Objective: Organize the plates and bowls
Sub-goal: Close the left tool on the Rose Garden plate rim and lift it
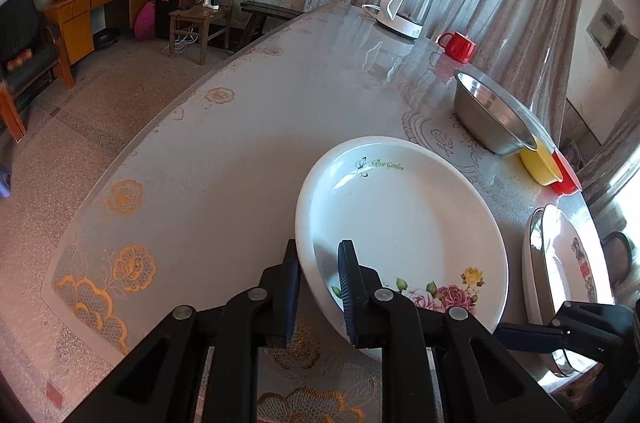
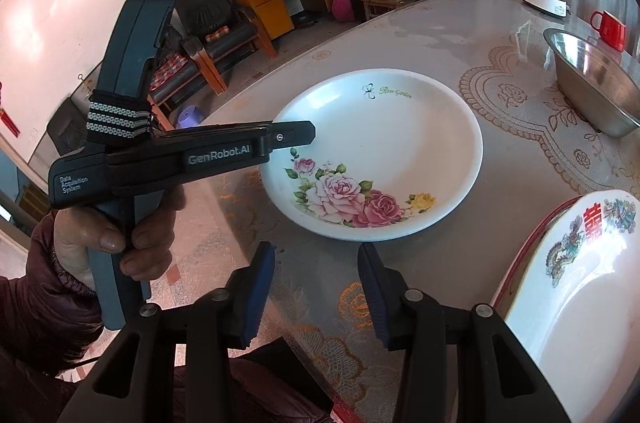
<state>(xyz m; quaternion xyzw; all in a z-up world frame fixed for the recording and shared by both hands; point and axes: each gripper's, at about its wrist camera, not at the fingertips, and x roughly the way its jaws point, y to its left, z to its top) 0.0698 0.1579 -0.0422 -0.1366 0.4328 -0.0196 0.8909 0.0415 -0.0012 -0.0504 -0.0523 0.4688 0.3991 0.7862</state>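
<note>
A white rose-patterned plate (image 1: 404, 219) lies on the table; it also shows in the right wrist view (image 2: 380, 143). My left gripper (image 1: 318, 287) straddles its near-left rim, one finger outside, one inside; whether it grips is unclear. The left gripper (image 2: 308, 134) reaches the plate's left rim in the right wrist view. My right gripper (image 2: 316, 291) is open and empty, just short of the plate's near edge. A white dragon-patterned plate (image 2: 576, 283) lies to the right, also in the left wrist view (image 1: 560, 275). A steel bowl (image 1: 492, 111) stands further back.
Yellow bowl (image 1: 540, 163) and red bowl (image 1: 566, 175) sit beside the steel bowl. A red mug (image 1: 458, 46) and a white kettle (image 1: 404, 7) stand at the far end of the table (image 1: 240, 151). Its left edge drops to the floor.
</note>
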